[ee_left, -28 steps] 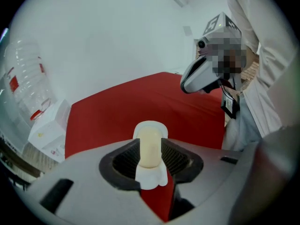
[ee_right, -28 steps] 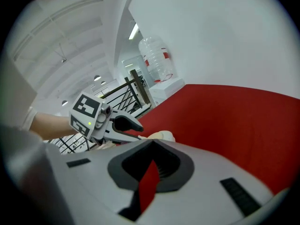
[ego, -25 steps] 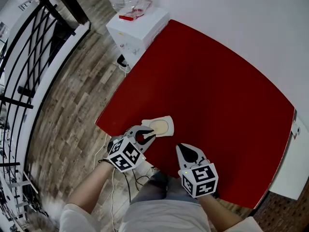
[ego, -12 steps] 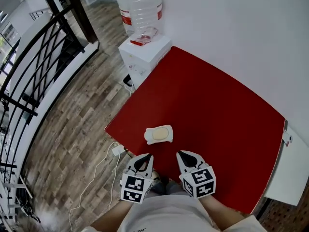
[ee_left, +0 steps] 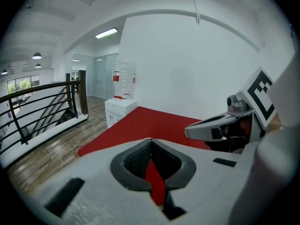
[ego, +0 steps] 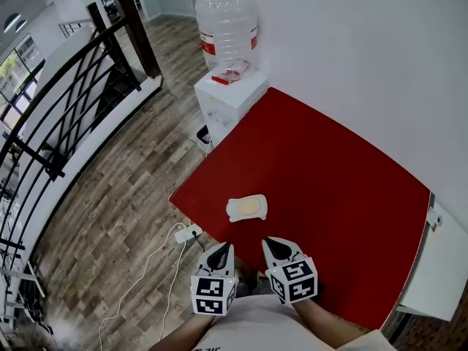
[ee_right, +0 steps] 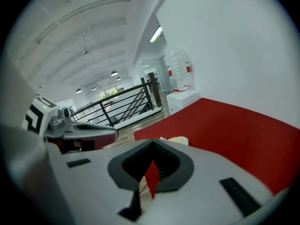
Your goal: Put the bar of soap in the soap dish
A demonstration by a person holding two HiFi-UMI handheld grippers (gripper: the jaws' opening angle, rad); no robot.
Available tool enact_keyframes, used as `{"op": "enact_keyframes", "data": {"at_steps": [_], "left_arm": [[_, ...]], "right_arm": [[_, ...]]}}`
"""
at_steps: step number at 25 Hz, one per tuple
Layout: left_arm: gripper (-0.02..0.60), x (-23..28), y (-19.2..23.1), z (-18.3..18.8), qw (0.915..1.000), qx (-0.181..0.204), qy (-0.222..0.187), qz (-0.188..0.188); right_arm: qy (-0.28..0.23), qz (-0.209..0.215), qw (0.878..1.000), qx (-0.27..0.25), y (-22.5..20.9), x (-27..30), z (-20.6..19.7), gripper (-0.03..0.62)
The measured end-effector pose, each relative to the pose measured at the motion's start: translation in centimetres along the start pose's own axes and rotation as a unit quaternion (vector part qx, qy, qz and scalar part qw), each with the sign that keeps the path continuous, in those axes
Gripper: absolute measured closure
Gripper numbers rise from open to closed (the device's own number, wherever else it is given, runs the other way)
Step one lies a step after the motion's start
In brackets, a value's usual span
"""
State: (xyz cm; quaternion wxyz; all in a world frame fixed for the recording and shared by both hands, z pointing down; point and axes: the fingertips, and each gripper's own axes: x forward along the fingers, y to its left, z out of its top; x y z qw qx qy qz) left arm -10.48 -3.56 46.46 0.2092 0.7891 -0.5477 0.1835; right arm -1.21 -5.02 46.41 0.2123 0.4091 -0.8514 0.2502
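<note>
A cream bar of soap (ego: 249,208) lies in the white soap dish (ego: 232,211) near the front left corner of the red table (ego: 329,189). Both grippers are held close to the person's body, short of the dish and apart from it. My left gripper (ego: 222,248) is shut with nothing in it, its tips meeting in the left gripper view (ee_left: 150,139). My right gripper (ego: 270,243) beside it is also shut and empty (ee_right: 152,142). Over its jaws, in the right gripper view, the soap dish (ee_right: 176,139) just shows.
A white water dispenser (ego: 228,93) with a large bottle (ego: 228,20) stands at the table's far left corner. A black railing (ego: 66,101) runs along the left. A power strip (ego: 184,232) with cables lies on the wooden floor. A white wall backs the table.
Both grippers have drawn back from the soap dish toward the person and risen. The left jaws, open beside the dish one second ago, are now shut. The soap stays in the dish.
</note>
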Motion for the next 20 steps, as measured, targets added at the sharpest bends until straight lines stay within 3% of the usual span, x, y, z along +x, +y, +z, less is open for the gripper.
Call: {"op": "enact_keyframes", "data": {"at_steps": [20], "left_arm": [[0.574,-0.8,-0.4,0.0,0.9999,-0.003,-0.009,0.005]], "right_arm": [[-0.011,0.019,1.000,-0.016,1.2,-0.7,0.5,0.591]]}}
